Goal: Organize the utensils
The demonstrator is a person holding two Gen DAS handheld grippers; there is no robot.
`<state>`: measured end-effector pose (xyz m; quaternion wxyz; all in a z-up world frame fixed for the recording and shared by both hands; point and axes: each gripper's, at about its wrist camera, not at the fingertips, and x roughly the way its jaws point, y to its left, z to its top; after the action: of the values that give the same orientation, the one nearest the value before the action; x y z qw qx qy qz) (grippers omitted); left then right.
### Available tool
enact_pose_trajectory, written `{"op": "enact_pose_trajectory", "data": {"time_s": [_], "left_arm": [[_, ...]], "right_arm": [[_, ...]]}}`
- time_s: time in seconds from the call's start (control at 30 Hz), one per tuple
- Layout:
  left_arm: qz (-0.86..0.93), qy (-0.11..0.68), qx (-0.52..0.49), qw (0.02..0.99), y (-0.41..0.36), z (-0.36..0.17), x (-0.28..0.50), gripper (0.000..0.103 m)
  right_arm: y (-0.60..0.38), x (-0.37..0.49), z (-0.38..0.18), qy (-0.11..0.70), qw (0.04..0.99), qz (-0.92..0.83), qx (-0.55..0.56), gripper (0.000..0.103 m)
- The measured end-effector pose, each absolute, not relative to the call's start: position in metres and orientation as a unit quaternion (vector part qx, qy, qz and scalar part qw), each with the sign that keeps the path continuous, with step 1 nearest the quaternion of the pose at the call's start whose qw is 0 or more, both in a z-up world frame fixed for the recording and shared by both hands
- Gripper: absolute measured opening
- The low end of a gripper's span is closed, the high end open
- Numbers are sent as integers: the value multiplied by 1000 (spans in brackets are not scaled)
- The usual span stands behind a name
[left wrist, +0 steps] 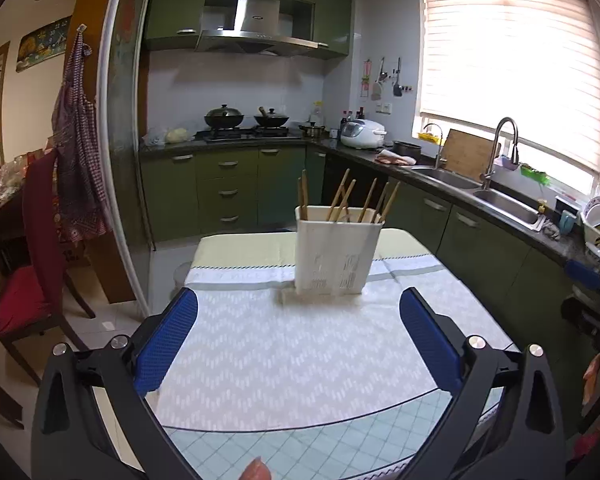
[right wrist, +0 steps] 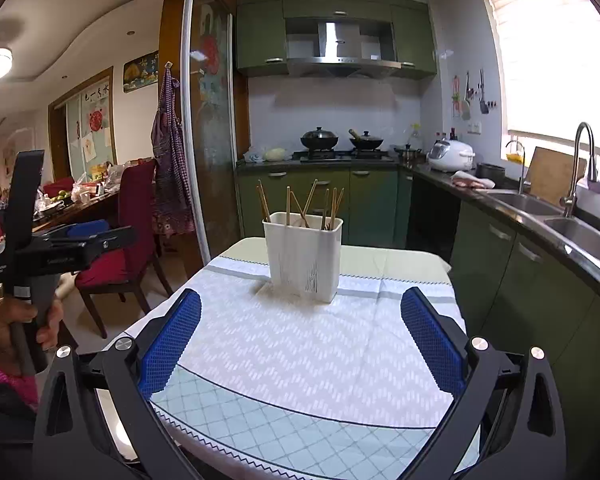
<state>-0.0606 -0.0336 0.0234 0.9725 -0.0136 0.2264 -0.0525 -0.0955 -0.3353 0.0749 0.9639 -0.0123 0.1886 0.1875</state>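
A white plastic utensil holder [left wrist: 335,254] [right wrist: 303,256] stands upright on the far half of the cloth-covered table [left wrist: 284,344] [right wrist: 292,344]. Several wooden chopsticks [left wrist: 356,198] [right wrist: 312,206] lean in it, tips above the rim. My left gripper [left wrist: 298,308] hangs over the near part of the table, open, with nothing between its blue pads. My right gripper [right wrist: 300,312] is likewise open and empty, short of the holder. In the right wrist view the left gripper's body [right wrist: 60,244] shows at the left, held by a hand [right wrist: 16,320].
A counter with two sinks [left wrist: 480,196] [right wrist: 556,216] and a tap runs along the right. Green cabinets and a hob with pans [left wrist: 244,120] [right wrist: 340,142] stand behind the table. A red chair [left wrist: 32,264] [right wrist: 128,240] and a cluttered dining table [right wrist: 72,200] are at the left.
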Motion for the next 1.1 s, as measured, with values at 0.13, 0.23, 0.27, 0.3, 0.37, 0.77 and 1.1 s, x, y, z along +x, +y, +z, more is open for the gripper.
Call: {"op": "enact_pose_trajectory", "data": {"time_s": [0.13, 0.23, 0.27, 0.3, 0.37, 0.77, 1.1], "left_arm": [[-51, 236, -24, 970, -26, 17, -64, 96], [-49, 245, -30, 968, -20, 15, -60, 96], [-48, 246, -31, 968, -19, 15, -60, 96], [-48, 245, -32, 968, -18, 15, -61, 96], [-50, 243, -32, 968, -19, 17, -62, 96], [-71, 261, -19, 962, -31, 8, -58, 96], [-69, 263, -21, 962, -31, 6, -57, 96]], "right_arm": [[-330, -94, 74, 189, 966, 175, -19, 99], [-330, -89, 74, 197, 965, 174, -16, 99], [-329, -89, 73, 197, 965, 173, -17, 99], [-328, -87, 74, 198, 965, 173, -19, 99], [-325, -86, 74, 200, 964, 175, -19, 99], [-322, -80, 71, 206, 963, 172, -22, 99], [-321, -77, 69, 208, 963, 172, -24, 99]]}}
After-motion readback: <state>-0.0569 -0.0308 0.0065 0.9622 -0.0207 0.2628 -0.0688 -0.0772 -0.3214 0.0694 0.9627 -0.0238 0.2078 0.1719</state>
